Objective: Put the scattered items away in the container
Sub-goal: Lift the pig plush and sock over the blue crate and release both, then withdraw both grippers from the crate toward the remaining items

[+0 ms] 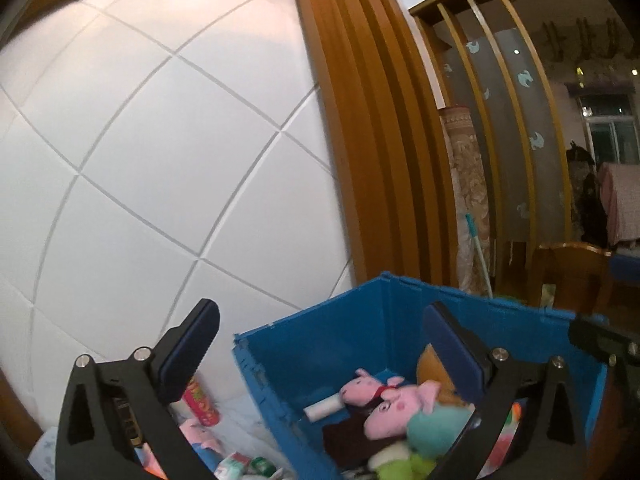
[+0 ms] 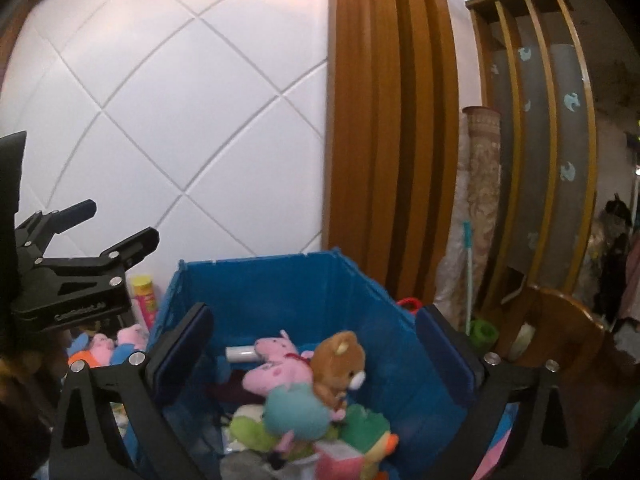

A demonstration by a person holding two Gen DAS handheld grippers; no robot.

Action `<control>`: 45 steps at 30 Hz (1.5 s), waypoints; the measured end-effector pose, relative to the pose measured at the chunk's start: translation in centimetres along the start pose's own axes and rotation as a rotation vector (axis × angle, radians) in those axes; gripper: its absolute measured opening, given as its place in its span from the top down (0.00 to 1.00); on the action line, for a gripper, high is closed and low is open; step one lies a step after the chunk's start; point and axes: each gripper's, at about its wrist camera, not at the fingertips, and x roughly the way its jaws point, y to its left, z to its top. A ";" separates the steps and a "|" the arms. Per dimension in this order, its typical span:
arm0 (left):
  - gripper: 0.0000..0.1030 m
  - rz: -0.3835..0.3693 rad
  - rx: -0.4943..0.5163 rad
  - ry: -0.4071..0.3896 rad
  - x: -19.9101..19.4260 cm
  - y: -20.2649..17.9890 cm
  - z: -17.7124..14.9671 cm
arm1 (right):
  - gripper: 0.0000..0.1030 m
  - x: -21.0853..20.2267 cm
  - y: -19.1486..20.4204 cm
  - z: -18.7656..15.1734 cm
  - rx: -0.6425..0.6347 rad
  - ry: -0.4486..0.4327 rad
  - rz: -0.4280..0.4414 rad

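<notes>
Both claws hang spread wide and grasp nothing. In the left wrist view the left claw point(image 1: 316, 344) fills the bottom of the frame, one finger over the blue crate point(image 1: 320, 344) and the other outside its left wall. In the right wrist view the right claw point(image 2: 314, 352) straddles the same crate's open top at the bottom of the frame, and the left claw shows again at the middle left edge.

The crate sits at the lower middle of both frames, in front of a white tiled wall point(image 1: 160, 140) and a ribbed wooden pillar point(image 1: 360, 140). Inside it lie a pink pig toy point(image 2: 276, 364), a brown teddy bear point(image 2: 340, 364), a teal plush point(image 2: 296, 408), a green plush point(image 2: 360, 428) and a white roll point(image 1: 322, 406).

Outside the crate, at the lower left of the right wrist view, a yellow and pink can point(image 2: 144, 296) stands upright and a small pig toy point(image 2: 116, 344) lies beside it
</notes>
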 end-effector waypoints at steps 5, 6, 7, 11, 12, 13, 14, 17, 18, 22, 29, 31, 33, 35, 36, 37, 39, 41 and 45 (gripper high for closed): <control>0.00 0.010 -0.004 0.012 -3.8 0.3 -2.6 | 0.01 -2.1 0.0 -2.4 0.031 -0.004 0.026; 0.00 0.015 0.001 0.013 -4.5 0.3 -3.1 | 0.01 -2.4 0.1 -2.8 0.041 0.004 0.030; 0.00 0.020 0.006 0.014 -5.2 0.4 -3.7 | 0.01 -2.8 0.3 -3.2 0.049 0.010 0.034; 0.00 0.031 0.024 0.016 -8.5 1.0 -6.0 | 0.01 -4.6 0.7 -4.6 0.068 0.022 0.027; 0.00 0.029 0.024 0.024 -9.5 1.4 -6.7 | 0.01 -5.1 1.0 -4.8 0.068 0.025 0.023; 0.00 0.027 0.024 0.032 -10.4 1.9 -7.4 | 0.01 -5.7 1.2 -5.0 0.069 0.028 0.020; 0.00 0.025 0.024 0.040 -11.4 2.3 -8.1 | 0.01 -6.5 1.5 -5.3 0.068 0.027 0.013; 0.00 0.019 0.023 0.064 -14.2 3.5 -10.2 | 0.01 -9.3 2.9 -6.0 0.064 0.010 -0.010; 0.00 0.016 0.023 0.072 -15.1 4.0 -10.9 | 0.01 -10.3 3.6 -6.3 0.065 0.004 -0.013; 0.00 0.006 0.022 0.107 -19.0 5.7 -13.8 | 0.01 -13.5 7.1 -8.1 0.037 0.015 -0.010; 0.00 0.038 0.028 0.166 -25.4 8.3 -18.3 | 0.01 -18.0 12.9 -12.5 0.005 0.050 0.031; 0.00 0.045 0.022 0.189 -26.6 8.7 -19.4 | 0.01 -18.4 13.7 -13.6 0.000 0.066 0.056; 0.00 0.058 0.021 0.211 -27.8 9.1 -20.6 | 0.01 -18.9 14.5 -14.6 -0.004 0.082 0.082; 0.00 0.075 0.016 0.233 -28.8 9.4 -21.8 | 0.01 -19.3 15.3 -15.7 -0.009 0.099 0.107; 0.00 0.081 0.012 0.243 -29.2 9.5 -22.2 | 0.01 -19.5 15.6 -16.2 -0.011 0.107 0.120; 0.00 0.095 0.007 0.255 -29.6 9.6 -22.7 | 0.01 -19.7 16.0 -16.7 -0.014 0.115 0.132; 0.00 0.118 -0.008 0.276 -29.8 9.7 -23.5 | 0.01 -19.9 16.7 -17.7 -0.019 0.132 0.159; 0.00 0.134 -0.029 0.299 -29.9 9.8 -24.2 | 0.01 -19.7 16.9 -18.4 -0.026 0.155 0.183; 0.00 0.186 -0.054 0.331 -29.9 9.6 -25.5 | 0.01 -19.4 16.8 -19.6 -0.059 0.191 0.215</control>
